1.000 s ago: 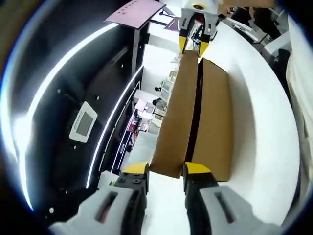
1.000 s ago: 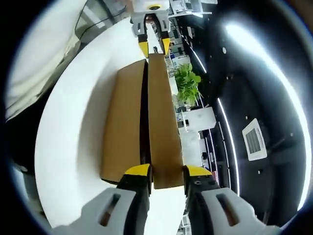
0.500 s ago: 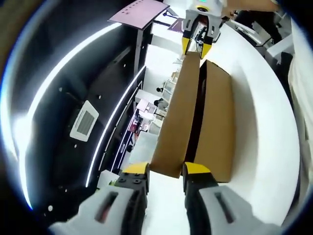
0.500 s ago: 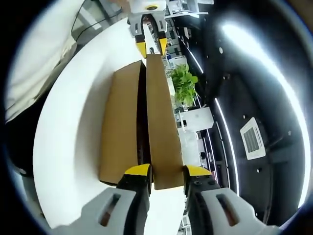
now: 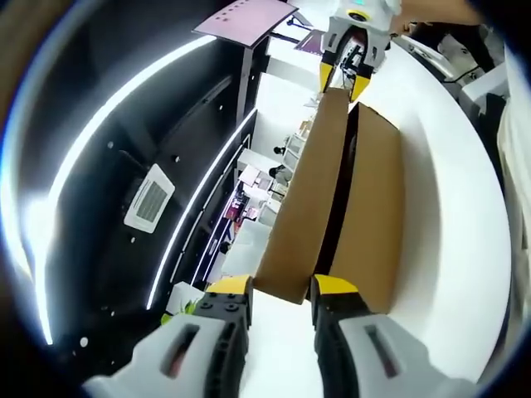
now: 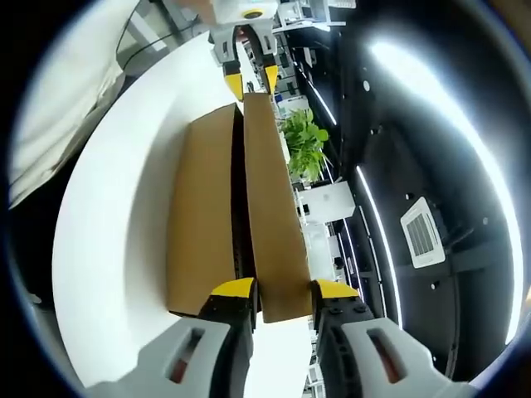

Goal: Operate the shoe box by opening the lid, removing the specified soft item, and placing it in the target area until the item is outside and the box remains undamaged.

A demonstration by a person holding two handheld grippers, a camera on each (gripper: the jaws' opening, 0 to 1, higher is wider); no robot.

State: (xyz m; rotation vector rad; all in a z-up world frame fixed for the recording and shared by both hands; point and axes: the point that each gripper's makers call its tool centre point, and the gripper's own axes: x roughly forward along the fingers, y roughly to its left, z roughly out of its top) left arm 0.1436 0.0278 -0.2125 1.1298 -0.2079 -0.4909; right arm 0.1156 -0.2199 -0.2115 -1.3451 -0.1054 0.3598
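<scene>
A brown box (image 5: 377, 215) sits on a white worktop (image 5: 452, 207), its lid (image 5: 311, 199) raised off the base along one long side. The left claw (image 5: 280, 288) grips one end of the lid between its yellow-tipped jaws, while the right claw (image 6: 282, 289) clamps the opposite end. A potted plant (image 6: 309, 148) stands beyond the worktop.

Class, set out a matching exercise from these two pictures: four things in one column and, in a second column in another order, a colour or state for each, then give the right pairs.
Things:
1. lid
2. table
3. plant
4. left gripper

Colour or state:
A. green
B. white
C. gripping one end of the lid
D. brown, raised off the box

Pairs: 1-D, 2-B, 3-A, 4-C
</scene>
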